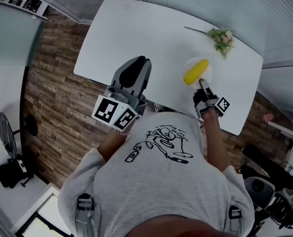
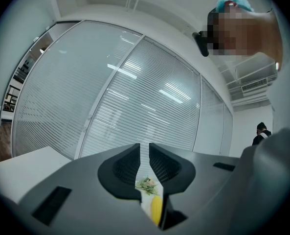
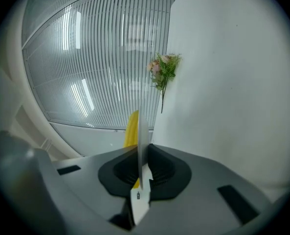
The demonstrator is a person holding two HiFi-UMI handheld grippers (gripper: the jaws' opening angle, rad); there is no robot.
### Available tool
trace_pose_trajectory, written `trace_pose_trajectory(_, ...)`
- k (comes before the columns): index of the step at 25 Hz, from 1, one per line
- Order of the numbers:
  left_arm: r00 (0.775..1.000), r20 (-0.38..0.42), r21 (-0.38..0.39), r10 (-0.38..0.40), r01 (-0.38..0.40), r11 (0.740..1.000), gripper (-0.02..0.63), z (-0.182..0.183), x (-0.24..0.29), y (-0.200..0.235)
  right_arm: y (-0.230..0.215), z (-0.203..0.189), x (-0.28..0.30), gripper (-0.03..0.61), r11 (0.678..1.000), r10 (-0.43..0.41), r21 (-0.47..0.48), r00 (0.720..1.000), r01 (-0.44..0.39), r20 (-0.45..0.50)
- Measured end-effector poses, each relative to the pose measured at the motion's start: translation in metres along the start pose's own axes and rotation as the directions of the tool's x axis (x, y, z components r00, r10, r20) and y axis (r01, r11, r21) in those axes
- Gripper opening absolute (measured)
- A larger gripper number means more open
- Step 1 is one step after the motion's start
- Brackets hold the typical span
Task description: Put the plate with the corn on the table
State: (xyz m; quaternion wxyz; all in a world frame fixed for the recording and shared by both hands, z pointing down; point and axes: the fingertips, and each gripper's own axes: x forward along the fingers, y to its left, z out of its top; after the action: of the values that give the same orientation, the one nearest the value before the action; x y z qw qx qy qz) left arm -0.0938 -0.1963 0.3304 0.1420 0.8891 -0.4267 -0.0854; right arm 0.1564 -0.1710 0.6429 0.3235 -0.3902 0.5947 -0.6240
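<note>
A small white plate (image 1: 201,67) carries a yellow corn cob (image 1: 195,71) over the right part of the white table (image 1: 136,33). My right gripper (image 1: 202,83) reaches in from the near side and is shut on the plate's near rim. In the right gripper view the plate (image 3: 139,131) shows edge-on between the jaws of that gripper (image 3: 141,153), with the corn (image 3: 131,129) beside it. I cannot tell whether the plate touches the table. My left gripper (image 1: 141,60) hovers over the table's near edge, shut and holding nothing. Its own view frames the corn (image 2: 156,208) past the left gripper (image 2: 145,153).
A sprig of flowers (image 1: 222,37) lies at the table's far right, just beyond the plate, and shows in both gripper views as the flowers (image 2: 147,184) and the sprig (image 3: 163,70). Wood floor (image 1: 57,107) lies left of the table. Glass walls with blinds stand behind it.
</note>
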Motion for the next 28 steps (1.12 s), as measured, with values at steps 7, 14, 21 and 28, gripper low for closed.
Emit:
trace_pose_trajectory(7,1.0,-0.015,-0.013,0.003,-0.003,1.0,0.067,-0.007,0.003,0.002,-0.022,0.002,-0.001,0.029,1.0,-0.008,0.008,1.0,0.008,-0.019)
trace_pose_trajectory(14,1.0,-0.017,-0.001,0.006,-0.006,1.0,0.067,-0.007,0.005,0.003,-0.045,0.006,-0.002,0.031,0.998,-0.057,0.027,0.998,0.057,-0.02)
trace_pose_trajectory(21,1.0,-0.017,0.002,0.005,-0.005,1.0,0.067,-0.006,0.006,0.002,-0.058,0.009,-0.004,0.029,0.997,-0.071,0.032,0.997,0.072,-0.021)
trace_pose_trajectory(28,1.0,-0.019,0.006,0.002,-0.001,1.0,0.067,-0.005,0.004,0.002,-0.07,0.011,-0.002,0.029,0.995,-0.091,0.031,0.996,0.092,-0.025)
